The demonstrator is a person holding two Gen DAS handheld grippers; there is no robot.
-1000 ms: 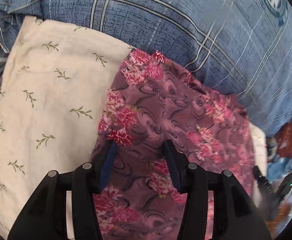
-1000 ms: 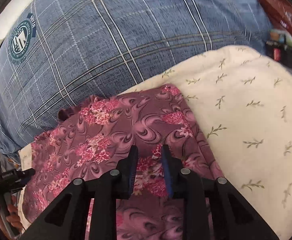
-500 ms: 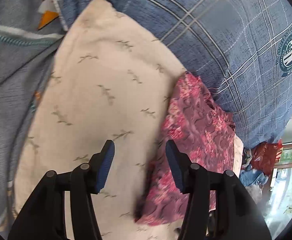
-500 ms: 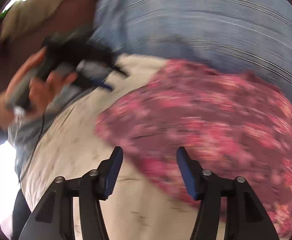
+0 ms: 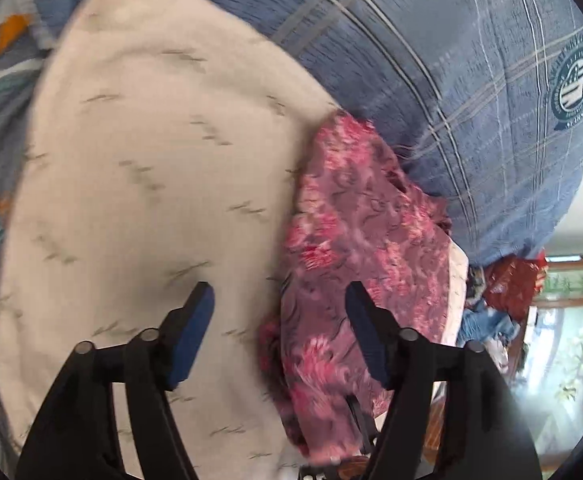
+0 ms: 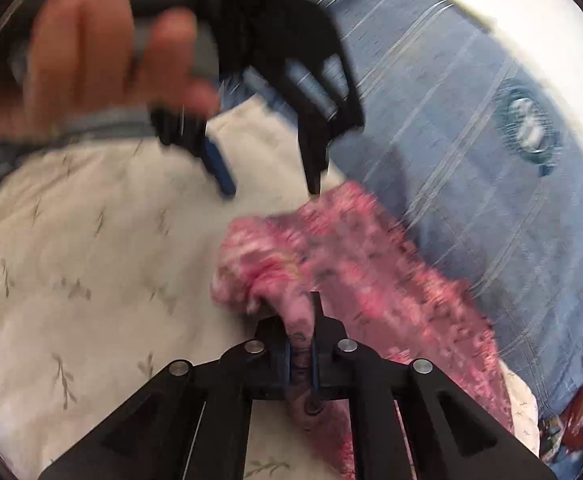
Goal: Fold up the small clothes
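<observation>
The pink floral garment (image 6: 355, 280) lay bunched at center right of the right wrist frame, on a cream leaf-print cloth (image 6: 71, 260) beside a blue plaid pillow (image 6: 491, 200). The right claw (image 6: 301, 356) was pinched narrow on the garment's near edge. The left claw (image 5: 277, 332) stood wide, straddling the garment's left edge at lower center, gripping nothing.

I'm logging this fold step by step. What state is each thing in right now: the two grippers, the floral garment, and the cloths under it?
Left gripper: open, holding nothing.
Right gripper: shut on the garment's edge.
Pink-purple floral garment: bunched and partly folded, lying on the cream cloth.
Cream leaf-print cloth: spread flat beneath it.
Blue plaid bedding: lying behind both.
</observation>
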